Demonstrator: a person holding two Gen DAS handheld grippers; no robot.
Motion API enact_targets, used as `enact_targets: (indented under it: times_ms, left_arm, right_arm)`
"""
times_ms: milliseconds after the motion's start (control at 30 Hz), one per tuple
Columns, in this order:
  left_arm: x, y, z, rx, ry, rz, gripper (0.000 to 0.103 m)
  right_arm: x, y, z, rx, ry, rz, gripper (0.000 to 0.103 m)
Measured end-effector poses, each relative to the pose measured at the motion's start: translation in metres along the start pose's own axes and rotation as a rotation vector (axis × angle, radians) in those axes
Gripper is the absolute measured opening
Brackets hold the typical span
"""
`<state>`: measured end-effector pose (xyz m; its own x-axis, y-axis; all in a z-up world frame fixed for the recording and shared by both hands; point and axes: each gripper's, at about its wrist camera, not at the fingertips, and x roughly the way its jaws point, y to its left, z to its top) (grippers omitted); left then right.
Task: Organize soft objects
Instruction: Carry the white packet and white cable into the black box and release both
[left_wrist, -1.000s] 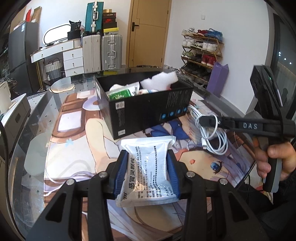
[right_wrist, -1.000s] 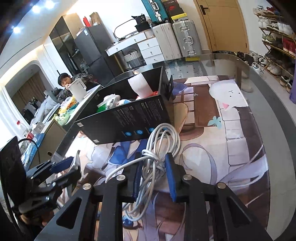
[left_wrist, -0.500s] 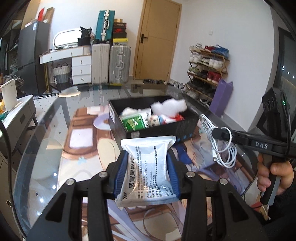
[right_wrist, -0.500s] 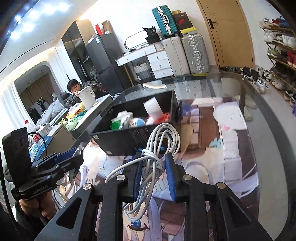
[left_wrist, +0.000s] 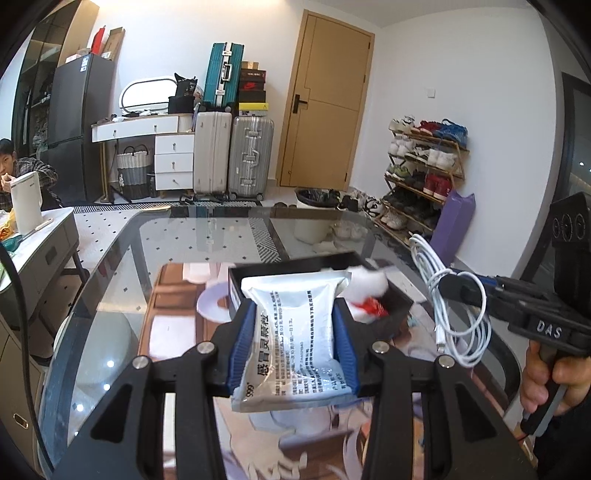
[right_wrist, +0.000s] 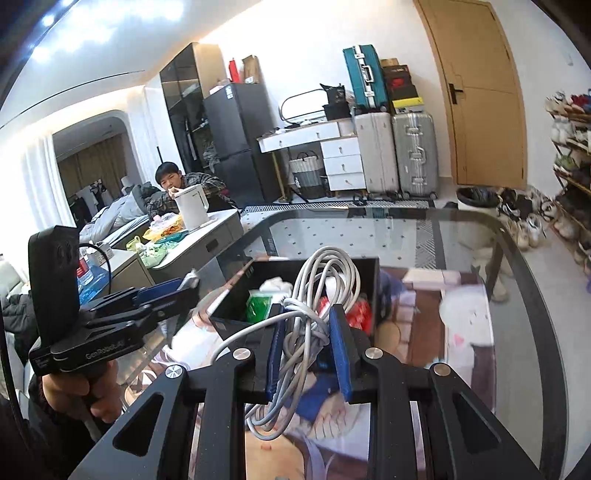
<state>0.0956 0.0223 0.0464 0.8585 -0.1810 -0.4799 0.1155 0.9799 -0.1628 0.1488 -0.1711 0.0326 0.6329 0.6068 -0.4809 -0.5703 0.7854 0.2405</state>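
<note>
Left wrist view, left gripper (left_wrist: 293, 349) jaws clamping packet (left_wrist: 295, 339), raised higher above box (left_wrist: 397, 308) (right gripper (right_wrist: 306, 352) jaws pinching cable (right_wrist: 325, 280))

The sachet (left_wrist: 295, 339) looks glossy, crinkled foil-plastic. The cable (right_wrist: 310, 325) is smooth white plastic. The box (left_wrist: 397, 314) is matt black card, on the glossy glass table (left_wrist: 122, 288).

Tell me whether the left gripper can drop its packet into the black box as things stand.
Probably yes. The left gripper holds the silver packet raised in front of the black box, whose top is open. The right gripper with the white cable hangs off to the side, apparently not in the path.
</note>
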Motion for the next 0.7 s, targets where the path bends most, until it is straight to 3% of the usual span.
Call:
enact_targets:
  times_ms: [433, 700]
  left_arm:
    - [0.05, 0.004, 0.025, -0.031, -0.005, 0.044, 0.041]
    - [0.074, 0.01, 0.022, -0.052, 0.012, 0.063, 0.041]
  right_arm:
    - [0.05, 0.002, 0.042, -0.067, -0.031, -0.052, 0.024]
    - [0.086, 0.012, 0.044, -0.175, -0.015, -0.069, 0.024]
